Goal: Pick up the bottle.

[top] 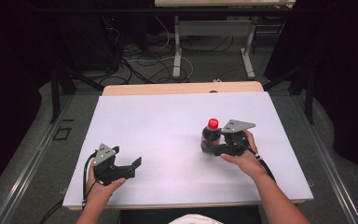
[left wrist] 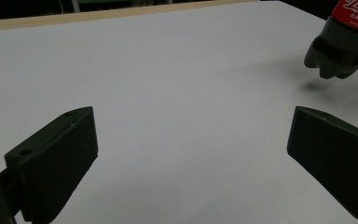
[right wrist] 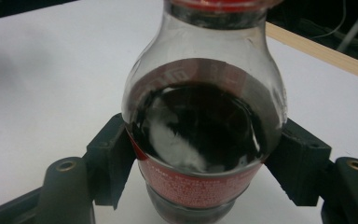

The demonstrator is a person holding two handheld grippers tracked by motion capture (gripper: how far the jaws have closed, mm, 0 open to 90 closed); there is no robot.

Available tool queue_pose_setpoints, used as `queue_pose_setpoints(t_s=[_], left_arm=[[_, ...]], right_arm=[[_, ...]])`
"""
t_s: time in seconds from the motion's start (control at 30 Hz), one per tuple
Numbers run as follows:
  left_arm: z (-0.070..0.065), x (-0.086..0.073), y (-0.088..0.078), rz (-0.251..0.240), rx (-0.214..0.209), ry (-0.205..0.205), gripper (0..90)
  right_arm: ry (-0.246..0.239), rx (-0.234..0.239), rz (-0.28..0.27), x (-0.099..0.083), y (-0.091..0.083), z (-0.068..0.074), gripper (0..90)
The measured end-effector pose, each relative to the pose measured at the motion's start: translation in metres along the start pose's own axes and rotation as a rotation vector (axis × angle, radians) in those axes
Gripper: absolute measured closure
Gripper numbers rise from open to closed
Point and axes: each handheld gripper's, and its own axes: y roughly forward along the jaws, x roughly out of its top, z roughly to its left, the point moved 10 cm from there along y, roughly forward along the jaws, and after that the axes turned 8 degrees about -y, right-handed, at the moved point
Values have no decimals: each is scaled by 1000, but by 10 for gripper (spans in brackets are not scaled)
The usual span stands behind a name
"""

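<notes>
On the white surface [top: 168,140], toward its right side, your right tongs [top: 213,148] pinch the bottle [top: 210,136] at its body, just below the shoulder. From the high view you see its red cap [top: 213,123] on top and your right hand [top: 242,156] behind it, with the grey plate over the grip.

Your right gripper view adds what the high view cannot: the two black pads pressed against either side of the red label [right wrist: 196,186], dark drink filling the bottle [right wrist: 200,126] up to the shoulder, clear plastic above that, and the red cap [right wrist: 219,3] cut off at the top edge. Your left gripper view gives the bottle's underside [left wrist: 338,56]: its lobed base hangs clear of the surface, tilted, with a small shadow beneath it, so the bottle is lifted, not standing.

Your left tongs [top: 128,167] sit near the front left of the surface, well apart from the bottle, spread wide with nothing between them; in the left gripper view the two pads [left wrist: 56,158] stand far apart over bare white.

Nothing lies between your two hands. Beyond the far edge you have a strip of bare wood [top: 182,87], then floor with loose cables [top: 144,63] and the legs of another table [top: 177,46]. Dark curtains close both sides.
</notes>
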Motion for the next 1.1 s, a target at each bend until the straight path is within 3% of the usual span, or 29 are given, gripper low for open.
queue_pose_setpoints(t_s=[0.17,0.3,0.43,0.53,0.57,0.67,0.7,0.87,1.1], left_arm=[[-8,9,1,-9,-13,-7,42],[-12,15,2,-6,-17,24,66],[-26,30,2,-16,-30,51,105],[-35,40,3,-29,-51,52,165],[-39,44,3,-32,-62,48,172],[-48,53,6,-35,-81,49,219],[-48,53,6,-35,-81,49,229],[-65,65,14,-16,-132,69,269],[-94,81,28,65,-262,75,289]], right_arm=[[-6,13,-22,7,1,13,297],[-15,29,-24,8,-1,21,297],[-22,53,-29,11,-3,33,297],[-24,65,-30,10,-4,39,296],[-23,75,-7,8,-5,41,296],[-15,84,-31,9,-2,46,296],[-13,94,-8,6,-2,47,296],[-12,95,-15,4,1,50,296],[-25,116,-12,1,4,55,296]])
